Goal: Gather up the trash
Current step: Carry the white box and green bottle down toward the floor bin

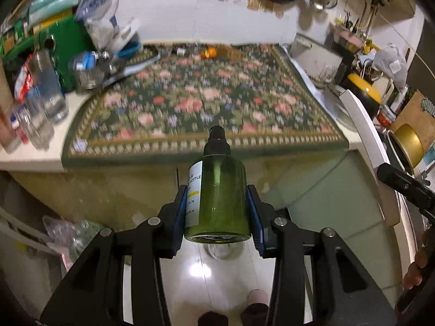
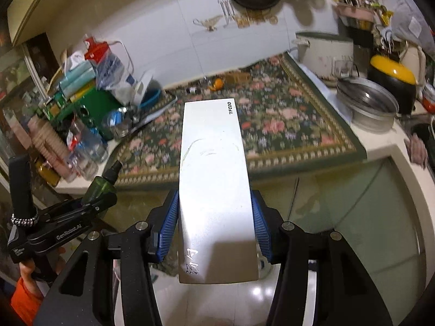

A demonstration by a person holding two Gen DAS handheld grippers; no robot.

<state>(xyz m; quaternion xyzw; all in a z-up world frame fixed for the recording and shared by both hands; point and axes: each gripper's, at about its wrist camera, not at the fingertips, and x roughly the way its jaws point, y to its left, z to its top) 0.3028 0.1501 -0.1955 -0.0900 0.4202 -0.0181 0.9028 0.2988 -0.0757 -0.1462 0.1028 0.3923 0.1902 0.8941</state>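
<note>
My left gripper (image 1: 217, 206) is shut on a green translucent spray bottle (image 1: 220, 190) with a black nozzle and a white label. Its blue pads press both sides of the bottle, which points toward the counter. My right gripper (image 2: 214, 217) is shut on a long flat silver packet (image 2: 212, 163) printed "TFOOD", which sticks out forward. Both are held over the floor in front of the counter. The right wrist view also shows the left gripper (image 2: 81, 209) with the green bottle (image 2: 102, 186) at lower left. In the left wrist view the silver packet (image 1: 364, 135) shows at the right.
A floral mat (image 1: 206, 100) covers the counter, with an orange object (image 1: 208, 52) at its back edge. Clear bottles and a green box (image 1: 68, 51) crowd the counter's left end. Pots and a metal basin (image 2: 367, 106) stand at the right. Crumpled clear plastic (image 1: 73, 233) lies on the floor.
</note>
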